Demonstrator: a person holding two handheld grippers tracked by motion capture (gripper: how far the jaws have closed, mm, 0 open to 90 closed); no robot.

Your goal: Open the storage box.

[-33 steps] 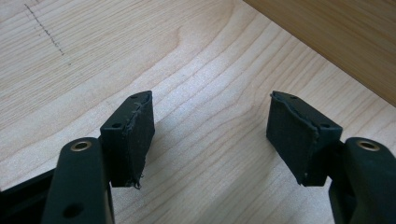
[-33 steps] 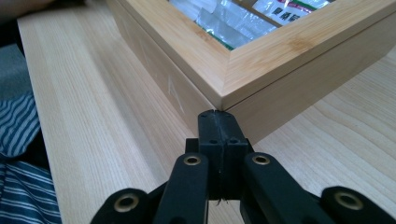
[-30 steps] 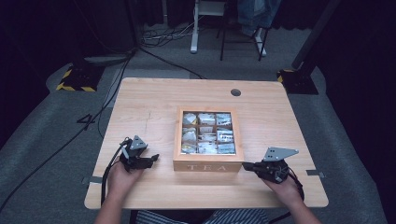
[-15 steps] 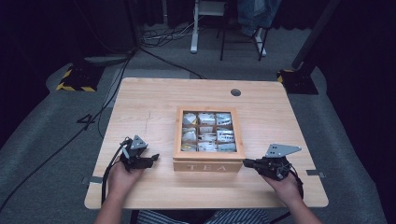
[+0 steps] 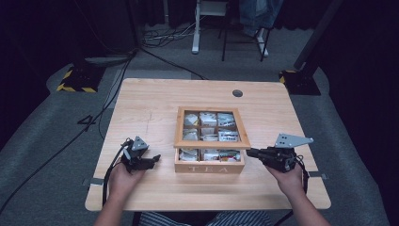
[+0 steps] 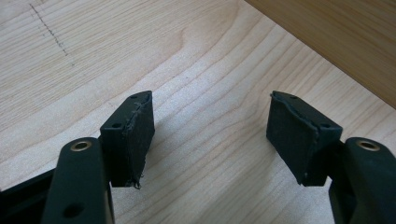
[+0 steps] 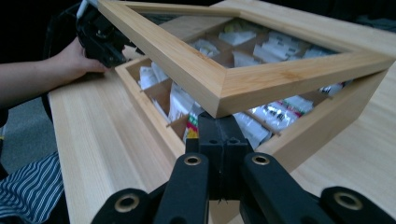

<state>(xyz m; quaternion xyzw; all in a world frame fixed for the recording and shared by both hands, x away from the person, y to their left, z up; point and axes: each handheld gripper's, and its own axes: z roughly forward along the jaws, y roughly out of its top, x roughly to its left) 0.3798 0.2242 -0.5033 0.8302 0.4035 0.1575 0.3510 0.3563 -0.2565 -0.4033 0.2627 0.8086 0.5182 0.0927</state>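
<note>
Lid of the tea box (image 5: 209, 141) had come up off its near-right corner versus a second earlier: in the older high shots the glazed wooden lid (image 7: 261, 70) sat flat, and now its near edge was raised, hinged along the far side. The right tongs (image 5: 249, 152) were closed with nothing between the pads, their tip wedged under the lid's corner, and had lifted with it. In the right gripper view the frame rested on the closed jaws and the sachets (image 7: 187, 100) showed through the gap below.

The left tongs (image 5: 155, 157) hadn't shifted. They sat open and empty on the tabletop (image 5: 150, 108), just left of the box's near-left corner, and the left gripper view showed bare wood between the pads (image 6: 135, 135). Probably not touching the box wall, but the angle was too poor to be sure.

Box itself was in the same spot, centre of the tabletop, slightly toward the near edge.

Read: opening had started and was early, gap still small. Lid was only propped, not gripped, so a slip would drop it shut.
</note>
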